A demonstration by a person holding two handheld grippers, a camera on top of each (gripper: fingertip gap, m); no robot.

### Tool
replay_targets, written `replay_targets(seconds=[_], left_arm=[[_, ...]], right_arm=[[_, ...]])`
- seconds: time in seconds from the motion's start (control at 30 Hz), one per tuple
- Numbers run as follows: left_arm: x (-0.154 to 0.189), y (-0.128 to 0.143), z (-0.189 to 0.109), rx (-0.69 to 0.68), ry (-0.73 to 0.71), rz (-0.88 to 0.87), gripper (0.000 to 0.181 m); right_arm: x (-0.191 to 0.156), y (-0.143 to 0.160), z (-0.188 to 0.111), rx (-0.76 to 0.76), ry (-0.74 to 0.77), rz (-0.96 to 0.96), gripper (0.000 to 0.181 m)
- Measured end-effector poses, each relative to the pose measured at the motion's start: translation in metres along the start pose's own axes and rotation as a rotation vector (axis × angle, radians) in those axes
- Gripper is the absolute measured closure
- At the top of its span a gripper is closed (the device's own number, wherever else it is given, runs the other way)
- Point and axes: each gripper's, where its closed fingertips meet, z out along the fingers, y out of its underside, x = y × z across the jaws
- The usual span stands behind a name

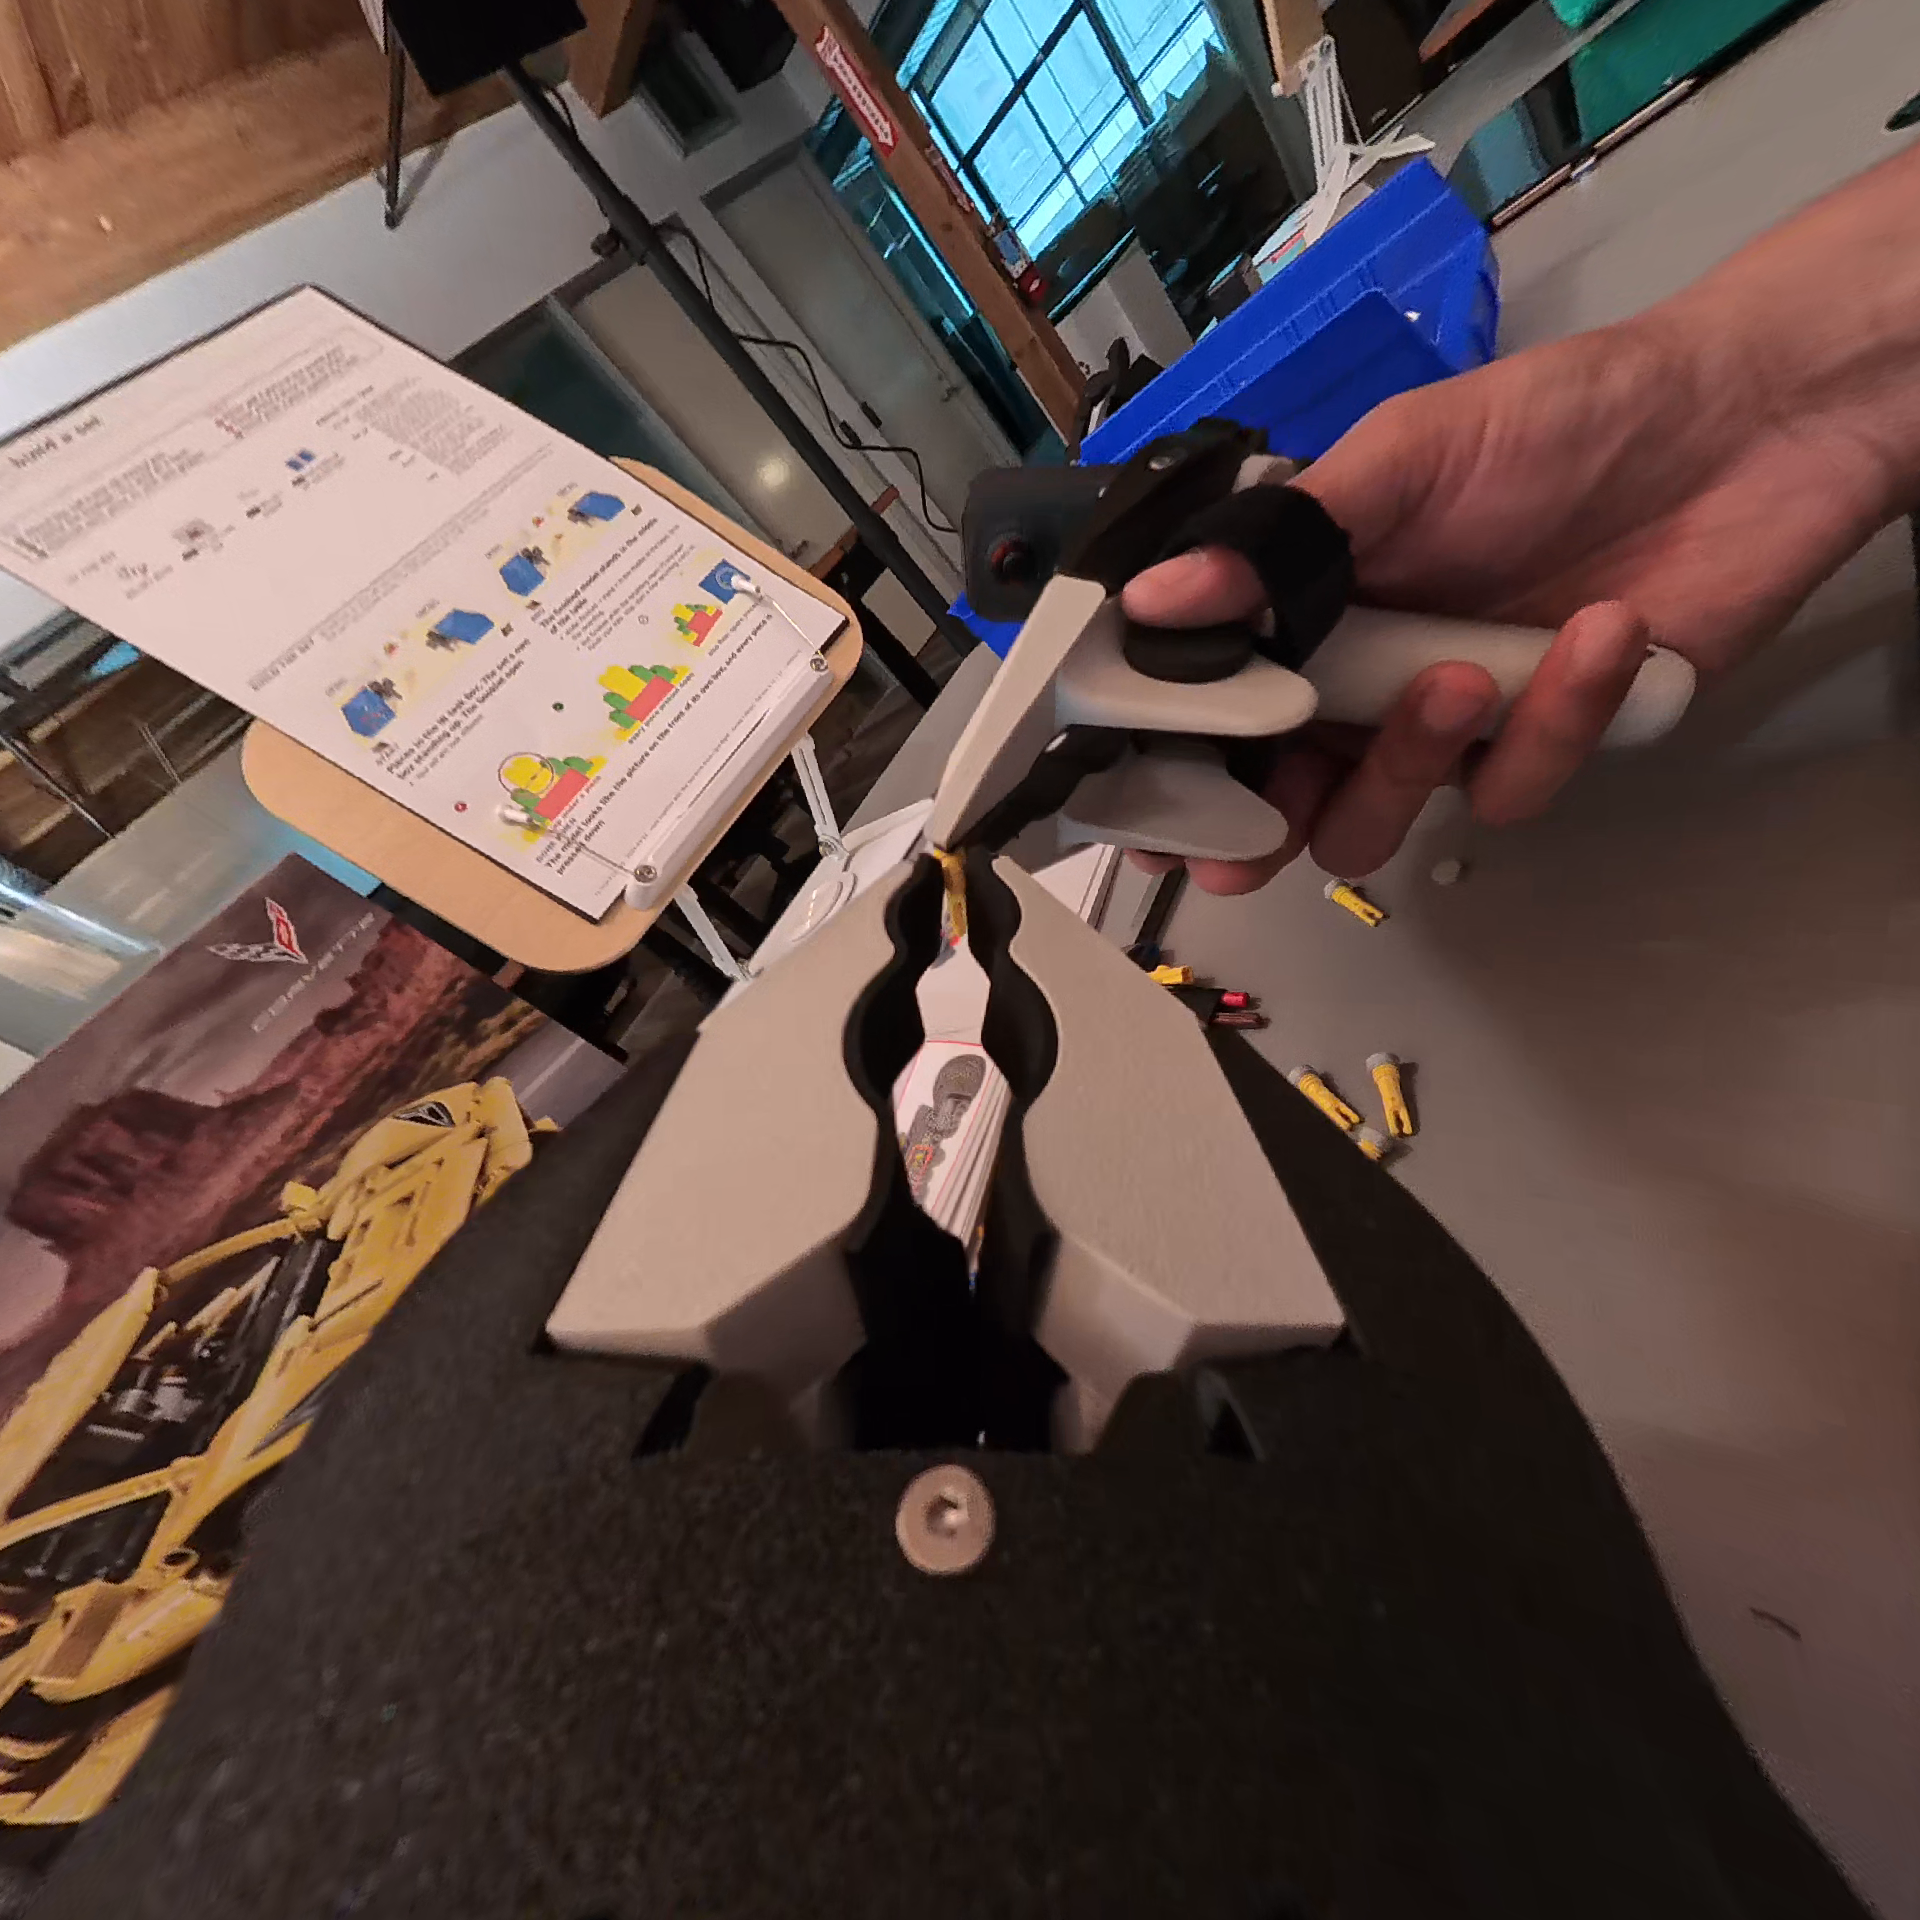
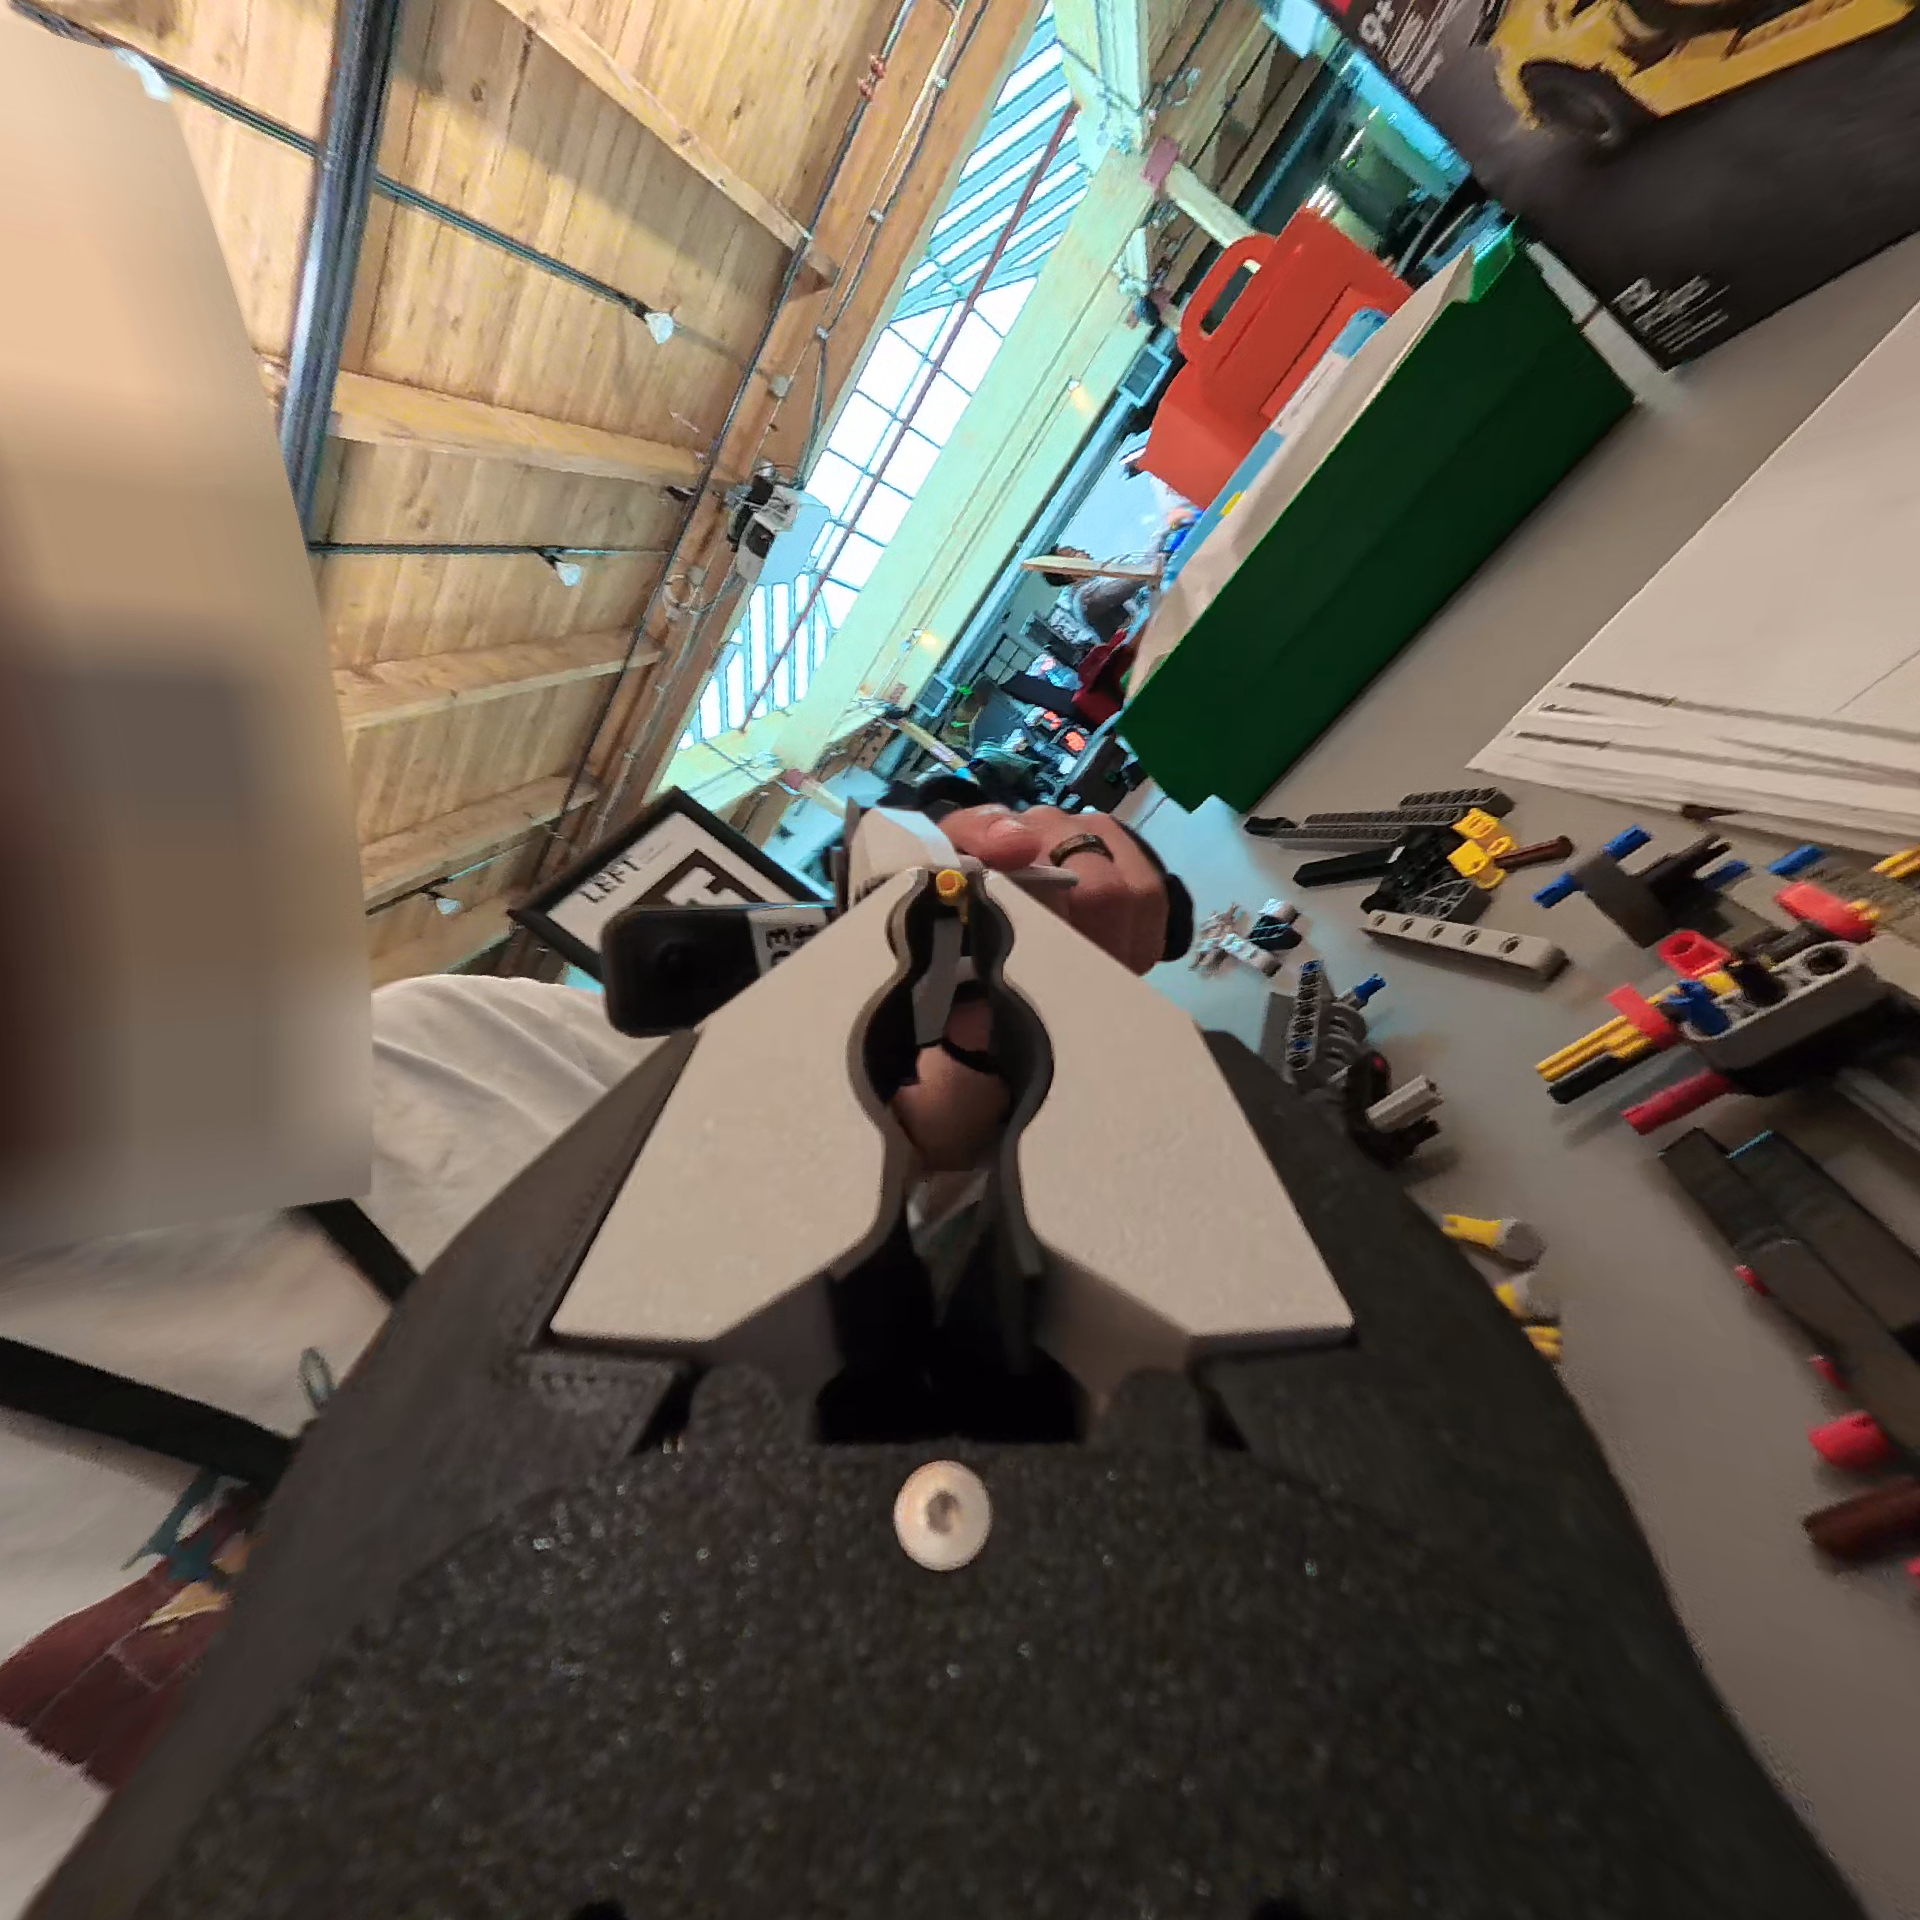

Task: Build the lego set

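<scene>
Yellow pin (image 1: 952,896) pinched at the tips of left hand-held gripper (image 1: 956,873), right hand-held gripper (image 2: 951,885) clamped on its other end. Four loose pins (image 1: 1351,1103) on surface (image 1: 1621,1195); pin's middle hidden.

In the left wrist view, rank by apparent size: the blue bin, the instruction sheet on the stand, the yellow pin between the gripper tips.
1. Instruction sheet
2. Blue bin, though it sits farther off
3. Yellow pin, by far smallest

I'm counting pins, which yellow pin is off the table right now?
The yellow pin pinched at the left gripper's tips, where the right gripper meets it. The other yellow pins lie loose on the grey table.
</scene>
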Motion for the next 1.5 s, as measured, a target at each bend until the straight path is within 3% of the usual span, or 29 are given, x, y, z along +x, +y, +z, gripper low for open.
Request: replay_targets(seconds=[0.27,0.5,0.6,1.17,1.5], left_arm=[[0.006,-0.021,-0.010,0.123,0.034,0.018,0.179],[0.000,-0.023,-0.009,0.141,0.052,-0.129,0.171],[0.004,-0.018,-0.007,0.117,0.059,-0.096,0.170],[0.010,-0.019,-0.009,0.140,0.066,-0.034,0.178],[0.014,-0.024,-0.012,0.151,0.108,-0.116,0.177]], right_arm=[[-0.019,0.011,0.000,-0.049,-0.237,0.254,0.176],[-0.022,0.007,0.002,-0.030,-0.218,0.168,0.176],[-0.028,0.000,-0.001,0.008,-0.272,0.208,0.176],[-0.022,0.016,-0.002,-0.081,-0.194,0.160,0.177],[-0.027,0.021,-0.001,-0.125,-0.158,0.048,0.177]])
